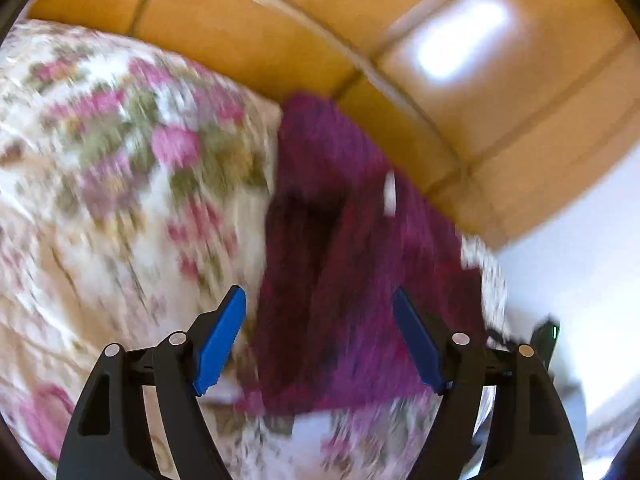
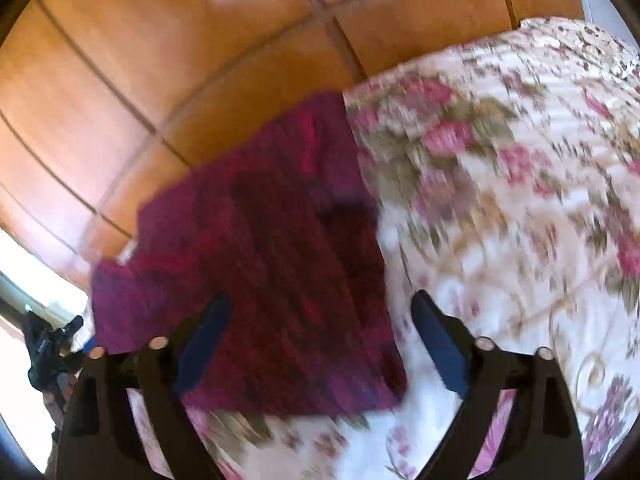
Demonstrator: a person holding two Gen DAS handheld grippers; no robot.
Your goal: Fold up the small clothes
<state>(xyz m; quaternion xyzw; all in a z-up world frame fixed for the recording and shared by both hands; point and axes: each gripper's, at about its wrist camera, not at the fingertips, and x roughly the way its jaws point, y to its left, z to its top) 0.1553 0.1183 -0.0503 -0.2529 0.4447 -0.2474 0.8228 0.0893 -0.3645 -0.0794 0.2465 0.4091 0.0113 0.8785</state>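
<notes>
A dark magenta knitted garment [image 1: 340, 240] lies folded on a floral bedspread [image 1: 120, 160], near the edge by a wooden panel. A small white tag [image 1: 389, 196] shows on its right side. My left gripper [image 1: 319, 292] is open, its blue pads wide apart above the garment's near part without touching it. In the right wrist view the same garment [image 2: 260, 240] lies as a rough rectangle on the bedspread [image 2: 500, 200]. My right gripper [image 2: 321, 295] is open over its near right corner, holding nothing. Both views are blurred.
A glossy orange-brown wooden panel [image 1: 280, 20] [image 2: 160, 80] runs behind the bed's edge. A bright white area [image 1: 580, 260] lies to the right of the bed. A dark blurred object [image 2: 48, 352] shows at the left edge of the right wrist view.
</notes>
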